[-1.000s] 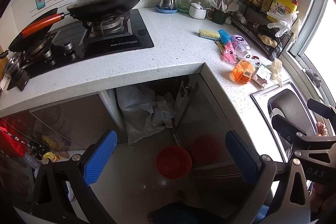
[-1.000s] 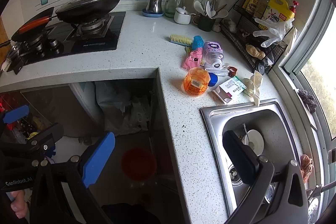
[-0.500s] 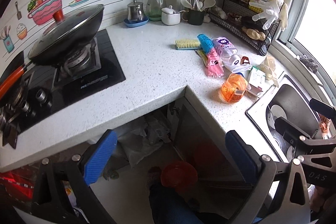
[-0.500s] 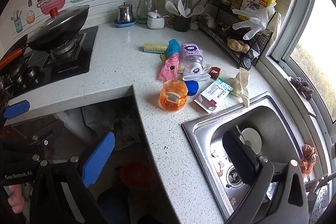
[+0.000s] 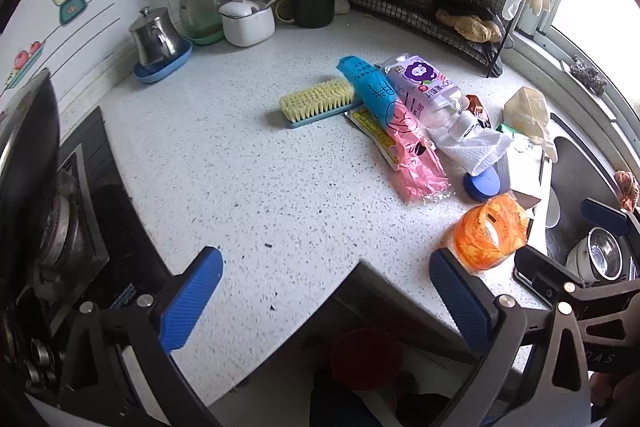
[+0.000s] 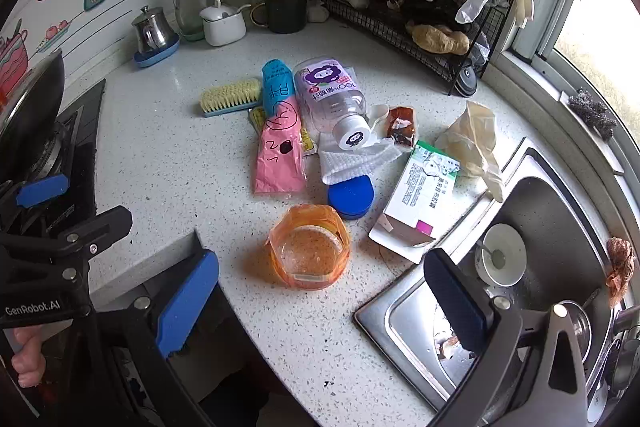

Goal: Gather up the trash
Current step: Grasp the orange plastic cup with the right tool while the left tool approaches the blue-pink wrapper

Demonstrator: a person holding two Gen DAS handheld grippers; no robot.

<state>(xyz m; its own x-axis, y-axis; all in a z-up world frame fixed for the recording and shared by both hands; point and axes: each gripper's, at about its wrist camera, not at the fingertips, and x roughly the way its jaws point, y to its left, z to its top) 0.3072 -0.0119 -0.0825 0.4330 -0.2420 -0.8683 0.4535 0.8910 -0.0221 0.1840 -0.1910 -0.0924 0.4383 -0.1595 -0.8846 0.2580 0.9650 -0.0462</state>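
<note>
trash I see, on counter by sink | orange cup (image 6: 308, 251) upright, empty | blue lid (image 6: 351, 195) flat, under tissue (image 6: 356, 157) | bottle (image 6: 332, 99) on its side | pink bag (image 6: 279, 151) flat | box (image 6: 420, 193) open, flat

Speckled glossy stone countertop (image 6: 168, 163), translucent orange plastic container (image 6: 308, 253), stainless sink (image 6: 560, 211)

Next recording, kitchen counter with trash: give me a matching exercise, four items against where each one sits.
Items:
1. crumpled orange plastic cup
2. round blue lid
3. yellow-bristled scrub brush
4. small white bowl with spoon

Places:
A. inside the steel sink
B. partly under the white paper towel
C. nearest the open right gripper
D. left of the blue-and-pink packet

Pairs: 1-C, 2-B, 3-D, 4-A
</note>
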